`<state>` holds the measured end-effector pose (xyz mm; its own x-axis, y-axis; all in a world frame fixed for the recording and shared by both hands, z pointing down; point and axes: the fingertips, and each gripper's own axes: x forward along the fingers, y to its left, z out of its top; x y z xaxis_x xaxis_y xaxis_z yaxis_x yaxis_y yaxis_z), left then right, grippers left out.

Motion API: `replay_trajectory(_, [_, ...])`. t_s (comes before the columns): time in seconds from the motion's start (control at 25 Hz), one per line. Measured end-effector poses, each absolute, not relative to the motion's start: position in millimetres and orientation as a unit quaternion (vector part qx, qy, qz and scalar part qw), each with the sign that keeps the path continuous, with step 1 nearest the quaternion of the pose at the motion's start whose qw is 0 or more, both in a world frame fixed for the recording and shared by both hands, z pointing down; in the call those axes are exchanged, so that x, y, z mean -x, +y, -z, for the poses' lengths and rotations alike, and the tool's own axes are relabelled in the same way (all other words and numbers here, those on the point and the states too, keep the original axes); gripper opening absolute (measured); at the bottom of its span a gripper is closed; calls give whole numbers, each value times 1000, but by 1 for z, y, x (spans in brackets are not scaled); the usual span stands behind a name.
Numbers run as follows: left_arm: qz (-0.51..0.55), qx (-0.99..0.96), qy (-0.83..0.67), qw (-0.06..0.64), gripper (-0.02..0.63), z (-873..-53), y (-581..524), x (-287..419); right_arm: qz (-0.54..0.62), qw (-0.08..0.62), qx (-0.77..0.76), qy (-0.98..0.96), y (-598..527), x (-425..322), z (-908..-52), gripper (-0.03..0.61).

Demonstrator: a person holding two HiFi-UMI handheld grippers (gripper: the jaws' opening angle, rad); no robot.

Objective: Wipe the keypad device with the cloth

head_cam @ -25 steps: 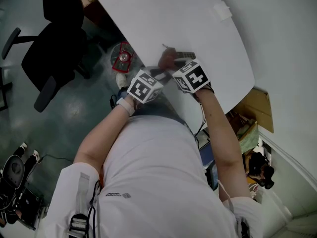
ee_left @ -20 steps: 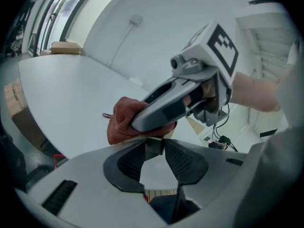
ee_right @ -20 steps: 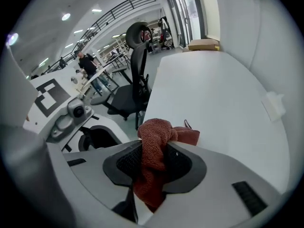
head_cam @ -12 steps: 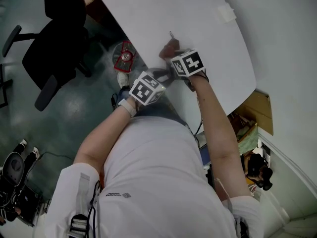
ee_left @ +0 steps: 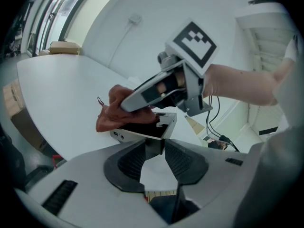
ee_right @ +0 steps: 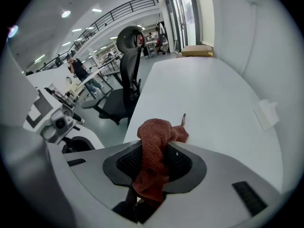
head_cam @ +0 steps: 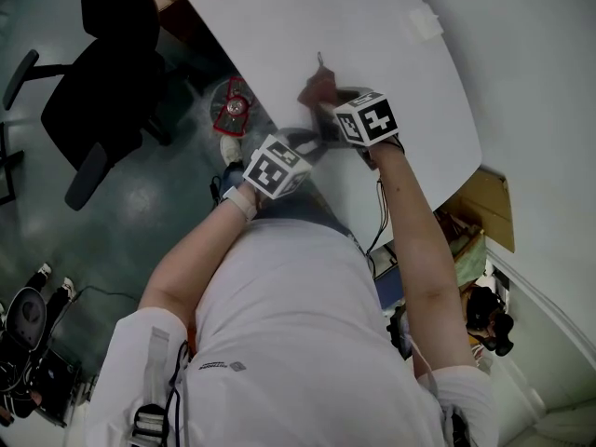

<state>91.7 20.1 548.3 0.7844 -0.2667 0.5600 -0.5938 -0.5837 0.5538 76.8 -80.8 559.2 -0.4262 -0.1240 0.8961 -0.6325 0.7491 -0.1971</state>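
Flat white-cased, black-faced keypad device: rigid, probably light, pinched by its near edge in left gripper at near edge of white table; soft rust-red knitted cloth, clamped in right gripper, lies on its far end.

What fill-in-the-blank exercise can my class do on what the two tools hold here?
1. The right tool is ____ (open or shut?) on the rust-red woven cloth.
2. The left tool holds the white, dark-faced keypad device by its near ____ (edge or middle?).
3. The cloth lies on ____ of the device.
4. The flat table is ____ in colour.
Missing words: shut, edge, top, white.
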Motion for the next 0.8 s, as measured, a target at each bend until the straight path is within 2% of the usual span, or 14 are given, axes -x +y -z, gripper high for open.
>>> replay_trajectory(0.16, [-213,-864,-251,381,130,-545,19,-93,-269,463,-252,-806,-80,-113,-522,126])
replay_trajectory(0.36, [-218,-864,-252,378,129,-546,19,-92,-264,487,-245,-796,-53,-154,-497,126])
replay_trajectory(0.56, [-219,-863,-255,376,126,-546,18,-91,-264,503,-254,-783,-28,-170,-512,126])
replay_trajectory(0.8, [-227,-863,-255,372,114,-548,17,-92,-292,480,-288,-775,-34,-170,-528,126])
